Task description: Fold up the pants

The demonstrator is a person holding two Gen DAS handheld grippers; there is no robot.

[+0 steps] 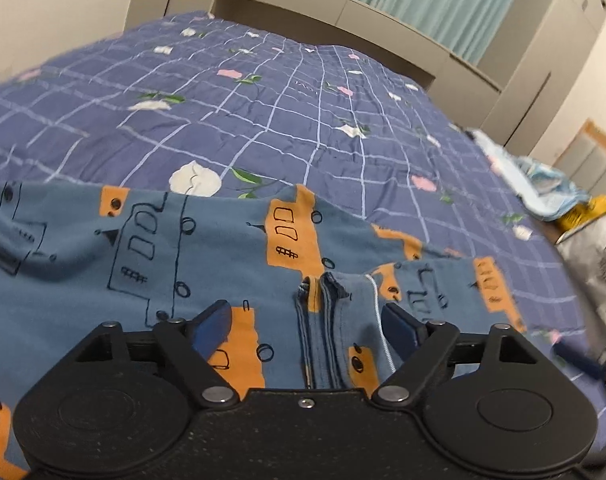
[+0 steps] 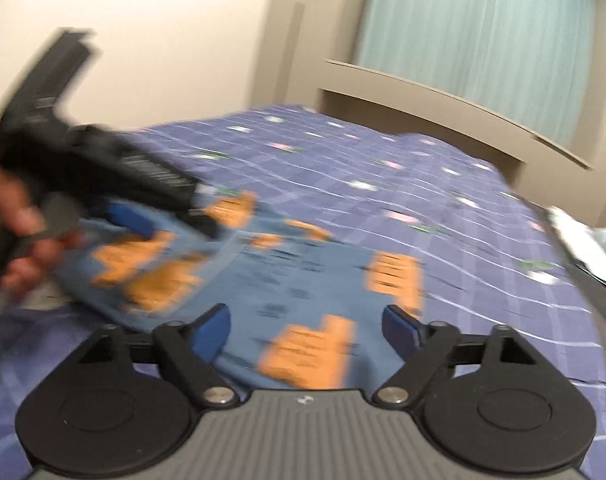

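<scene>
Blue pants lie loose on the bed

Purple checked bedspread (image 1: 263, 92) covers the bed. On its near part lie the blue pants (image 1: 151, 248) with orange patches. Above them, the left gripper (image 1: 307, 320) and right gripper (image 2: 307, 324) both hold their jaws wide apart, gripping nothing.

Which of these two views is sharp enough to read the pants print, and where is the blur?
Left wrist view: mostly sharp, pants print legible, slight smear at the right edge. Right wrist view: motion-blurred throughout, pants print and bedspread grid smeared.
</scene>
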